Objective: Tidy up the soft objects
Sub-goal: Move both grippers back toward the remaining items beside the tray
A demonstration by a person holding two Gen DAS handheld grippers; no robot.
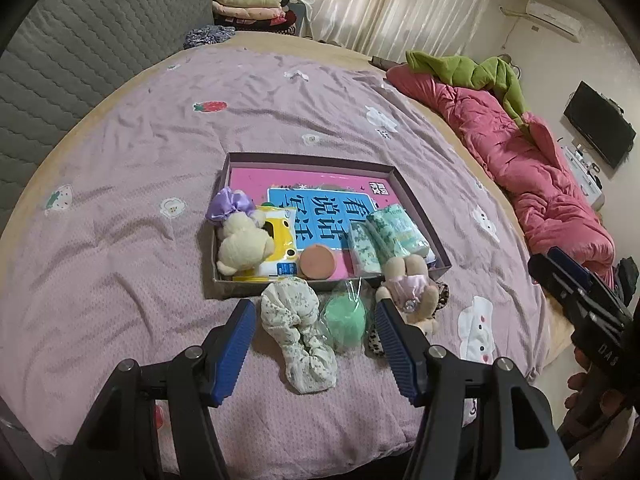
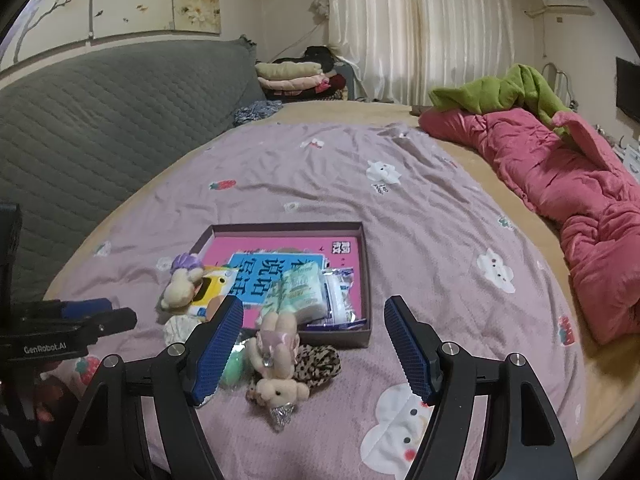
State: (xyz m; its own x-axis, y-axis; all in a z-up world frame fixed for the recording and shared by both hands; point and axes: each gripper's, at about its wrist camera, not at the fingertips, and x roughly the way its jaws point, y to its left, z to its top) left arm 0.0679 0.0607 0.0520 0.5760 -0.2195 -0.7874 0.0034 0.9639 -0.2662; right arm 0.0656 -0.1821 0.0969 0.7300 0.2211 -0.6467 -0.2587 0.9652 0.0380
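Hovering wide open and empty, the left gripper (image 1: 316,334) frames a cream floral fabric scrunchie (image 1: 298,334) and a mint-green round sponge in clear wrap (image 1: 346,320) on the lilac bedspread (image 1: 120,280), while the right gripper (image 2: 314,344), equally spread and empty, has a small beige plush doll in a pink dress (image 2: 278,364) between its jaws. All look light and squashy, so I judge a pinch across the doll's body best; the wrap may slip. At twelve o'clock the shallow dark cardboard box (image 1: 420,216) holds other items, and a leopard-print scrunchie (image 2: 320,362) lies half hidden under the doll.
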